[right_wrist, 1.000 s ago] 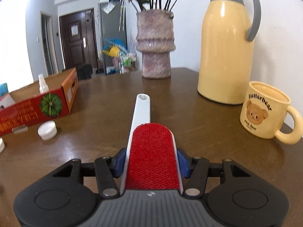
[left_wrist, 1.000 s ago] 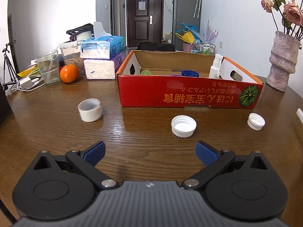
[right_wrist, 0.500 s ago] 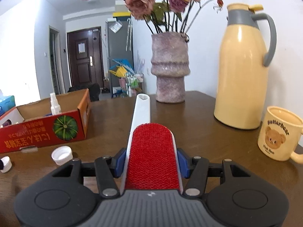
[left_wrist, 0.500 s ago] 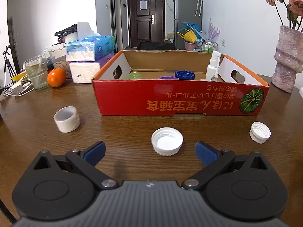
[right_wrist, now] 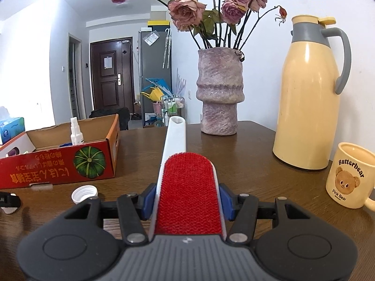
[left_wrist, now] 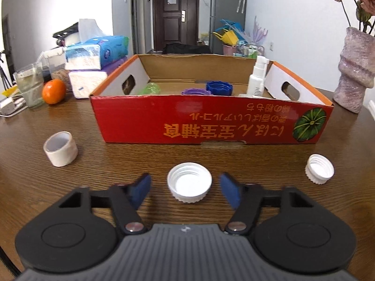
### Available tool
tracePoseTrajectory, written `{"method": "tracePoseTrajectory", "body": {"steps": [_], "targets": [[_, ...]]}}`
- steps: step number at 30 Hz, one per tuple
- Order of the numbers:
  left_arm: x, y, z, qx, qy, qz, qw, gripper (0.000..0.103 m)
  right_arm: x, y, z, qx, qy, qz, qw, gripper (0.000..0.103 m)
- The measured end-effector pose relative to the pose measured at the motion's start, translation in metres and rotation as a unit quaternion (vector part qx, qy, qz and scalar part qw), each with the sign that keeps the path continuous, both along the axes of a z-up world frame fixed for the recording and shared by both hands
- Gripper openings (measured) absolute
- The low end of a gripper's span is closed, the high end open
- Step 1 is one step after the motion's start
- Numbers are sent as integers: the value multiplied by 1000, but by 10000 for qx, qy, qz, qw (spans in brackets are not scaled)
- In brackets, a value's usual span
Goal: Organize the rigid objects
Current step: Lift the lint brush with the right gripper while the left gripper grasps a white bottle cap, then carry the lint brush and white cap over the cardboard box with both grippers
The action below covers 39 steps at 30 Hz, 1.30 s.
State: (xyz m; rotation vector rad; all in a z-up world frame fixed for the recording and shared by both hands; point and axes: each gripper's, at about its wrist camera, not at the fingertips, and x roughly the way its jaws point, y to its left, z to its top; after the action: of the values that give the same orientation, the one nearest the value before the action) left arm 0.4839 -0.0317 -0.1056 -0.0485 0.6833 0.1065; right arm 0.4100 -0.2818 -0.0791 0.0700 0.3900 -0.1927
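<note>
In the left wrist view my left gripper (left_wrist: 189, 188) is open with a large white cap (left_wrist: 189, 185) lying between its blue fingertips, not touched. A smaller white cap (left_wrist: 319, 172) lies to the right and a tape roll (left_wrist: 61, 148) to the left. The red cardboard box (left_wrist: 211, 123) behind holds a blue cap (left_wrist: 219, 88), a purple cap (left_wrist: 195, 92), a green item and a white spray bottle (left_wrist: 257, 76). In the right wrist view my right gripper (right_wrist: 186, 201) is shut on a red-and-white lint brush (right_wrist: 187, 194), held above the table.
A purple vase (right_wrist: 220, 91) with dried roses, a yellow thermos (right_wrist: 309, 93) and a bear mug (right_wrist: 349, 175) stand right of the brush. Tissue packs (left_wrist: 96, 53), an orange (left_wrist: 54, 91) and a glass (left_wrist: 29, 84) stand left of the box.
My left gripper has moved forward and right so the large white cap now lies between its fingers, which have narrowed. My right gripper has risen and tilted up with the brush.
</note>
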Motion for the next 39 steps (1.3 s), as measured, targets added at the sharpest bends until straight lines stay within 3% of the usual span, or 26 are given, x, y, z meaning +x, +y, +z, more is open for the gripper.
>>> {"method": "tracePoseTrajectory", "body": {"steps": [1, 18, 39], "targets": [[1, 0, -1, -23, 34, -31, 10000, 41, 0, 0, 0, -10, -4, 1, 10000, 55], [-11, 5, 8, 20, -181, -58, 9998, 41, -12, 12, 3, -124, -177, 93, 9997, 55], [-59, 17, 26, -27, -519, -143, 9985, 41, -37, 82, 9, 9, -415, 715, 9966, 55]]}}
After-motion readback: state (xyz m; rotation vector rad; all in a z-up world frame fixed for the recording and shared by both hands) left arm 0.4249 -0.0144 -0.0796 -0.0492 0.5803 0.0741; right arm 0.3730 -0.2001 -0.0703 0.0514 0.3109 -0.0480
